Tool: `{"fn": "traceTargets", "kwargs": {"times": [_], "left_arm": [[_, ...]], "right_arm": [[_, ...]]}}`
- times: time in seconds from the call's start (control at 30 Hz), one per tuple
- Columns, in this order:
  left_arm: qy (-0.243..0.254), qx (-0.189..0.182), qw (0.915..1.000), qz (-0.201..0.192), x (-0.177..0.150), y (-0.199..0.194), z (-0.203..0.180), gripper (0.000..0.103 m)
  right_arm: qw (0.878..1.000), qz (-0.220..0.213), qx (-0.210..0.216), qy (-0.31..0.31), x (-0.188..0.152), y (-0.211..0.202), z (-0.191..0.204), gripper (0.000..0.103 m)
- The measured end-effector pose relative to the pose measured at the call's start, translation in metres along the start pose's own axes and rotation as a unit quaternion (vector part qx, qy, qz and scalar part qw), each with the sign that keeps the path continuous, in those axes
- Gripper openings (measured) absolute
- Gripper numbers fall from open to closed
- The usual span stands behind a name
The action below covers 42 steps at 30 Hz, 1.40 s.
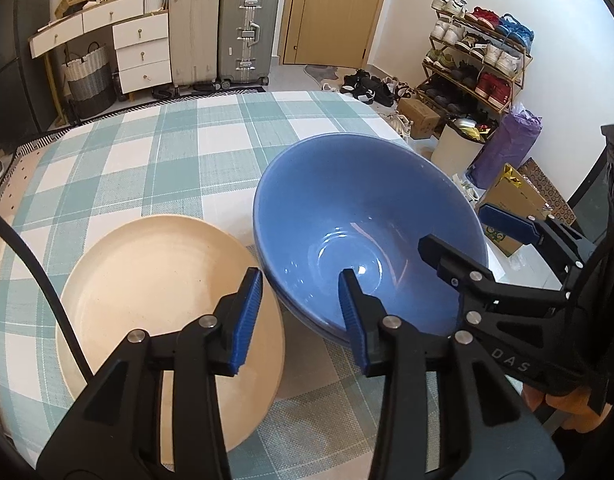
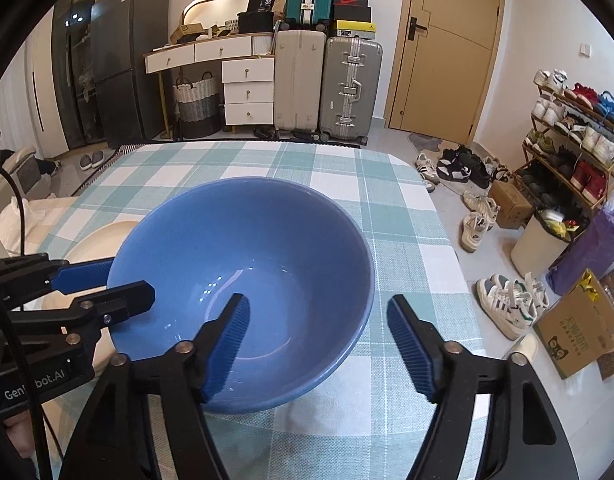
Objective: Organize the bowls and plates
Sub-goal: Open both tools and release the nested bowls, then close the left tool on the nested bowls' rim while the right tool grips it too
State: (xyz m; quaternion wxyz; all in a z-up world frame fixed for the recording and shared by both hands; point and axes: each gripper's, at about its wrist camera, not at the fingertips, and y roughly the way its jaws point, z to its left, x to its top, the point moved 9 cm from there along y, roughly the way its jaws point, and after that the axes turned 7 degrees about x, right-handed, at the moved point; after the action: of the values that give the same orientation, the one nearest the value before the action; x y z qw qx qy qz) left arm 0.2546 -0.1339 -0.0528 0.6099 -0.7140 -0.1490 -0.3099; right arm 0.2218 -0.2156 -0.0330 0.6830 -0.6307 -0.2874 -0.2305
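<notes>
A large blue bowl [image 1: 347,208] [image 2: 275,232] stands on the checked tablecloth [image 1: 167,152]; a second rim line under it suggests another bowl nested below. Beside it on the left lies a cream plate [image 1: 159,288] [image 2: 103,236], its edge tucked under the bowl's side. My left gripper [image 1: 301,320] [image 2: 131,280] straddles the bowl's near-left rim, one finger inside and one over the plate, pads not pressing. My right gripper [image 2: 321,340] [image 1: 459,228] straddles the right rim with its jaws wide, the outer pad well off the wall.
The table's right edge [image 2: 447,240] drops to a floor strewn with shoes [image 2: 507,304], a cardboard box [image 2: 575,324] and a shoe rack [image 2: 575,148]. Suitcases [image 2: 327,88] and a white dresser [image 2: 247,88] stand at the far wall. A black cable [image 1: 47,288] hangs at the left.
</notes>
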Motion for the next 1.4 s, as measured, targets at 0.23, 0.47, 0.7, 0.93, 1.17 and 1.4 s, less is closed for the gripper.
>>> {"fn": "traceTargets", "kwargs": {"times": [0.23, 0.47, 0.7, 0.93, 1.17, 1.4], "left_arm": [[-0.013, -0.022, 0.9996, -0.01, 0.005, -0.005, 0.01, 0.074], [-0.031, -0.032, 0.9989, -0.011, 0.014, -0.002, 0.025, 0.083], [-0.053, -0.054, 0.9971, -0.007, 0.017, 0.004, 0.027, 0.1], [-0.058, -0.056, 0.9967, 0.005, 0.015, 0.016, 0.023, 0.1], [-0.072, -0.075, 0.9943, 0.024, 0.016, 0.033, 0.02, 0.076], [-0.066, -0.097, 0.9926, 0.032, 0.013, 0.041, 0.009, 0.046]], "right_arm": [[0.999, 0.003, 0.027, 0.037, 0.0, -0.001, -0.011, 0.085], [0.996, 0.003, 0.053, 0.074, 0.003, -0.004, -0.024, 0.094], [0.992, 0.01, 0.072, 0.103, -0.002, 0.005, -0.029, 0.098], [0.988, 0.014, 0.084, 0.13, -0.009, 0.014, -0.031, 0.099], [0.983, 0.019, 0.112, 0.143, -0.011, 0.024, -0.024, 0.089], [0.98, 0.023, 0.136, 0.146, -0.014, 0.029, -0.016, 0.069]]}}
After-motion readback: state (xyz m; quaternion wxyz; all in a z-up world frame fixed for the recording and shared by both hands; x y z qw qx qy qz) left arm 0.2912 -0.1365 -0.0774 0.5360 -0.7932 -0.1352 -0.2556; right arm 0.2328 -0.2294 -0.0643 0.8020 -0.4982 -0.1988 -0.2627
